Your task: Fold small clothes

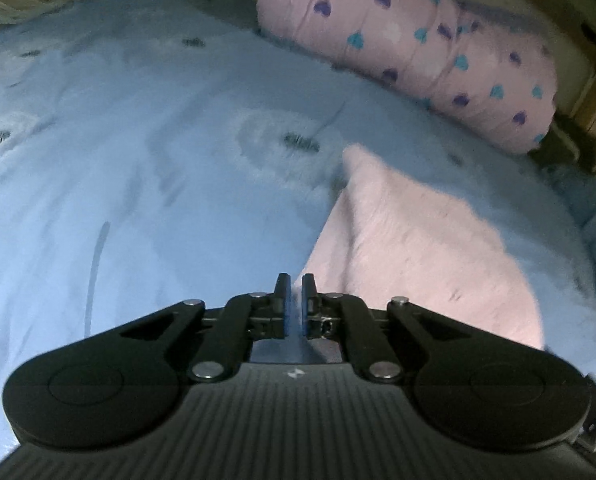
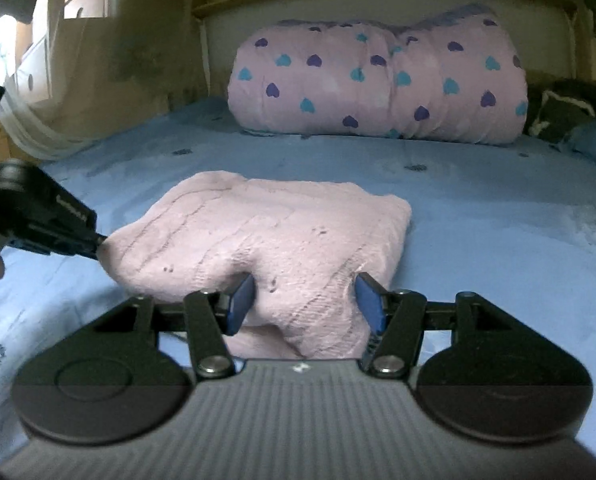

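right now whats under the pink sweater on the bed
The pink sweater lies on the blue bedsheet, which shows all around it. Whatever sits directly beneath the knit is covered. Its near edge bunches between the right gripper's open jaws.

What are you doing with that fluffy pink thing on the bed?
A person is folding a small pink sweater on the blue bedsheet with two hand-held tools. The left tool is pinched shut on the sweater's edge. The right tool sits open around a bunched part of it, not yet squeezing.
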Demonstrator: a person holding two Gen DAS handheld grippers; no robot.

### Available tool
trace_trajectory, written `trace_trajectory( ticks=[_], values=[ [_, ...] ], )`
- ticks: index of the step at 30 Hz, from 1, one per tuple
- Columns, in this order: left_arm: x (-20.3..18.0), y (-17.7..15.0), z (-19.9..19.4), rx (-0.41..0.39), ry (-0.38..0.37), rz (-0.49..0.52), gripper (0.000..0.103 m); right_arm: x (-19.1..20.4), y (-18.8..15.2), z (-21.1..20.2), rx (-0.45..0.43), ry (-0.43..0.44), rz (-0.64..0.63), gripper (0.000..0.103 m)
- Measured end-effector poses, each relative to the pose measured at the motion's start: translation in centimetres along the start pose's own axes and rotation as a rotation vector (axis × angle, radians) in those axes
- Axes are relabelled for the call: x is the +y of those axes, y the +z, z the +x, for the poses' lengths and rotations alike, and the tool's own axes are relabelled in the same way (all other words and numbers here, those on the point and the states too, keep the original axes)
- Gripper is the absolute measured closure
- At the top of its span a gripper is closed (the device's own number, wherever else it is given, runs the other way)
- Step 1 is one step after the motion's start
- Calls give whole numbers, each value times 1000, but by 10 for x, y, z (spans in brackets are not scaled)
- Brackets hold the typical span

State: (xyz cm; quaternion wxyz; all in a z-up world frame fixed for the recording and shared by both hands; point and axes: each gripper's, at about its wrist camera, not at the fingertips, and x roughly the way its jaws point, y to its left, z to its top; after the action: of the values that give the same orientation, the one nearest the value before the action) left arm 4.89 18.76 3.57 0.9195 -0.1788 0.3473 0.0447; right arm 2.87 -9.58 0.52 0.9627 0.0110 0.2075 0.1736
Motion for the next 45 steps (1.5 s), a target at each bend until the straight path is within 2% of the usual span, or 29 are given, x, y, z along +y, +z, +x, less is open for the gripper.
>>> trace_trajectory(
  ticks=[5,8,9,10,12,13,17,20,27,35,38,41,43,45],
  values=[
    [-5,4,-5,-15,-87,-34,94,-12,8,-18,-57,43,87,43],
    [-12,2,-2,0,-89,-25,83,-18,14,-26,-87,61,128,43],
    [-15,1,-1,0,-75,-19,68,-20,16,-25,-85,63,137,43],
    [-18,0,0,-1,-56,-10,47,-21,17,-23,-77,58,146,43],
    [-22,-3,0,-11,-8,17,27,-25,16,-20,-67,25,178,43],
    [-24,-3,1,-9,5,33,25,-28,14,-18,-61,10,195,43],
    [-23,-4,9,35,1,35,24,-45,8,-9,-8,-60,291,43],
    [-22,-6,14,53,9,36,23,-53,6,0,21,-60,354,43],
    [-24,-13,26,82,110,124,19,-35,4,19,98,0,342,44],
    [-18,-11,25,95,102,99,18,-31,4,18,104,26,318,43],
    [-20,-10,21,84,89,101,18,-35,7,17,117,36,319,42],
    [-20,-7,12,56,42,93,18,-43,10,14,120,51,362,40],
    [-20,-4,9,41,-3,67,16,-53,10,10,107,65,430,29],
    [-19,-2,12,39,-41,39,15,-63,10,7,95,76,494,25]
  ],
)
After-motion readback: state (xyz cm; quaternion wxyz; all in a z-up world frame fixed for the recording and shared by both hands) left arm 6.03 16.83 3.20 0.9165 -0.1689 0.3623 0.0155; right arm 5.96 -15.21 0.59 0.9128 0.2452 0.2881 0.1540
